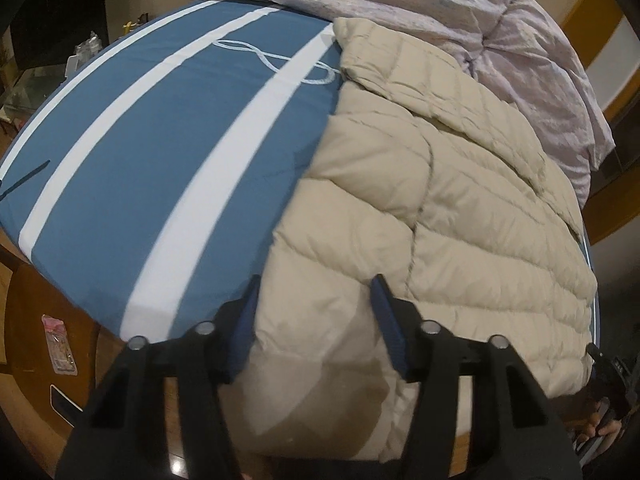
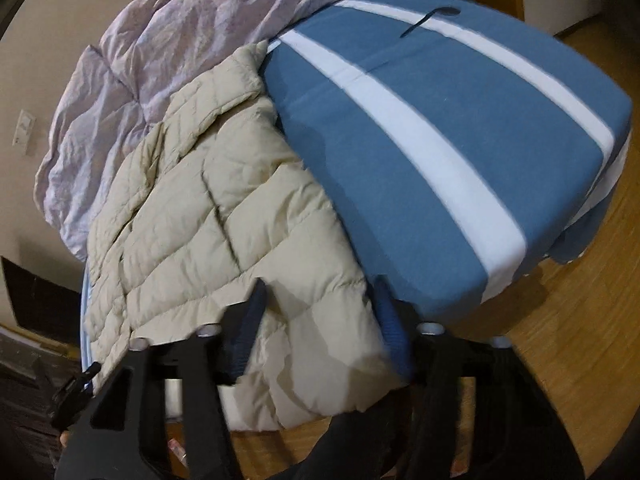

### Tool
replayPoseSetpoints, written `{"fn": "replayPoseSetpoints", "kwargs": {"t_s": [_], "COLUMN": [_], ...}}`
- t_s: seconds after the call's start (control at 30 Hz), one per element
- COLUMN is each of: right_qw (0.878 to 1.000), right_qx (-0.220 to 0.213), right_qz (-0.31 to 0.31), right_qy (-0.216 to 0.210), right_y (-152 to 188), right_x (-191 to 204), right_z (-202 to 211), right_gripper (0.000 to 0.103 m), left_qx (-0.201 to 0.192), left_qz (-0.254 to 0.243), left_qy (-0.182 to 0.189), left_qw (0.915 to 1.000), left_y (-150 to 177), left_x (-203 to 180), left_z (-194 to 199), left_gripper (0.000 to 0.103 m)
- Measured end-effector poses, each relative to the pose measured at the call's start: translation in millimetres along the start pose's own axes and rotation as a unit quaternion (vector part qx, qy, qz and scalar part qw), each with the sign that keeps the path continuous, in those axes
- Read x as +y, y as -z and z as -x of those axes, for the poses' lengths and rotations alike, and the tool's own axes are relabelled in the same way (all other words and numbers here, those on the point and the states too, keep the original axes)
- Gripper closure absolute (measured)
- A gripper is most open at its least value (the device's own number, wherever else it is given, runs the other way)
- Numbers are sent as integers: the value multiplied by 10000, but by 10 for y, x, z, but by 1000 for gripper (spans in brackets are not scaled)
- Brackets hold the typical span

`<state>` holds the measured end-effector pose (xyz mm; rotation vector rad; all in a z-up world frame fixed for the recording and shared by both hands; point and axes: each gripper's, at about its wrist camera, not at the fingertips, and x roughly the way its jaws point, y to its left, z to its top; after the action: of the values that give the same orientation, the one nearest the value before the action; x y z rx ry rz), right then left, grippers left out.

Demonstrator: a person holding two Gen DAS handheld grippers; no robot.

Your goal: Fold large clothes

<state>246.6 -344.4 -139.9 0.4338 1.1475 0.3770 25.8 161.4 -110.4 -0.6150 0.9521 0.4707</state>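
Note:
A beige quilted puffer jacket lies spread on a bed with a blue sheet with white stripes; its hem hangs over the near edge. My left gripper straddles the hem's left corner, and the blue pads bite into the padded cloth that fills the gap. In the right wrist view the same jacket lies left of the blue striped sheet. My right gripper clamps the hem's right corner, with the cloth bunched between its fingers. Each view shows the other gripper at its bottom corner.
A crumpled lilac duvet is heaped at the far side of the bed, partly under the jacket's top, and shows as a lilac duvet in the right view. A white cord lies looped on the sheet. Wooden floor surrounds the bed; a pink packet lies there.

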Motion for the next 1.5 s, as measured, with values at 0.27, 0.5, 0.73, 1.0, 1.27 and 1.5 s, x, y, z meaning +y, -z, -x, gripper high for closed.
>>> {"fn": "replayPoseSetpoints", "kwargs": {"t_s": [0.27, 0.5, 0.73, 1.0, 1.27, 1.5], "right_qw": [9993, 9983, 9946, 9897, 9853, 9848], "right_qx": [172, -225, -689, -995, -1202, -1225], "right_qz": [-1, 5, 98, 170, 277, 291], "right_qy": [-343, -534, -770, -1015, -1185, -1199], "right_y": [109, -39, -337, -784, -1343, -1842], "right_x": [-42, 46, 273, 603, 989, 1225], "right_z": [59, 262, 459, 478, 336, 29], "right_gripper": [92, 96, 96, 96, 96, 96], "left_qx": [51, -74, -420, -797, -1156, -1239], "left_qz": [54, 2, 29, 123, 100, 55], "left_qy": [174, 226, 265, 415, 504, 388], "left_qw": [9998, 9997, 9988, 9959, 9920, 9915], "left_y": [162, 115, -144, -580, -1289, -1897], "left_x": [-13, -60, -102, -232, -520, -740], "left_z": [82, 255, 501, 700, 697, 434], "left_gripper": [83, 93, 95, 96, 96, 96]}}
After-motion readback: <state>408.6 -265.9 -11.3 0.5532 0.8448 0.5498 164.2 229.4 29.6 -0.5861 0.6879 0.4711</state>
